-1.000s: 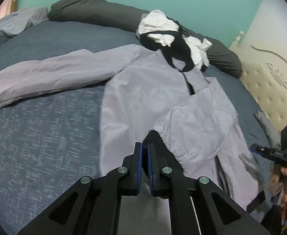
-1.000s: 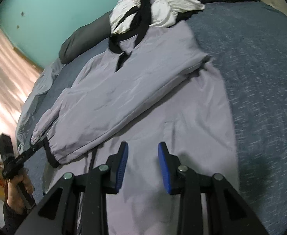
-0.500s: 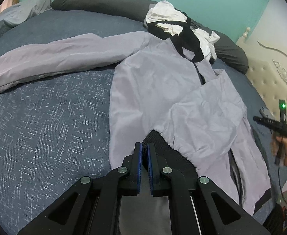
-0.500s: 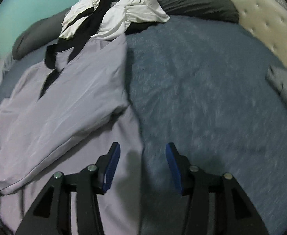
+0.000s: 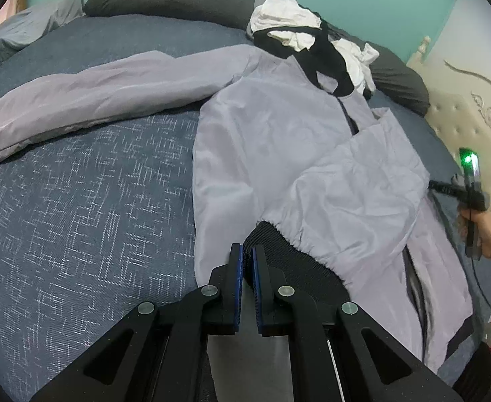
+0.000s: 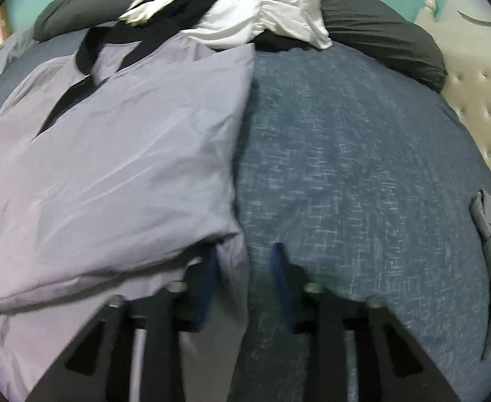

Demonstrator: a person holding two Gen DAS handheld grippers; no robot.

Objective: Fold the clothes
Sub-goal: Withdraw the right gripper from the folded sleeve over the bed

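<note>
Pale lilac-grey lightweight jacket with black collar and cuffs [image 5: 268, 154] lies spread front-up on the dark blue woven bedspread [image 5: 78, 227]. One sleeve stretches out flat toward the left edge of the left wrist view; the other sleeve is folded across the jacket body. The folded sleeve's black ribbed cuff [image 5: 275, 251] sits at the tips of the left gripper [image 5: 247, 263], whose blue-padded jaws are pressed nearly together with the cuff edge pinched between them. Right gripper [image 6: 245, 268] points down at the jacket's side edge where it meets the bedspread; the frame is motion-blurred, the jaws are closing, and the jacket edge lies between them, pads not clearly pressing on it. Crumpled white and black garments [image 6: 262, 16] are heaped at the collar end, against a long dark grey pillow [image 6: 386, 37]. Cream tufted headboard [image 6: 479, 107] at right.
</note>
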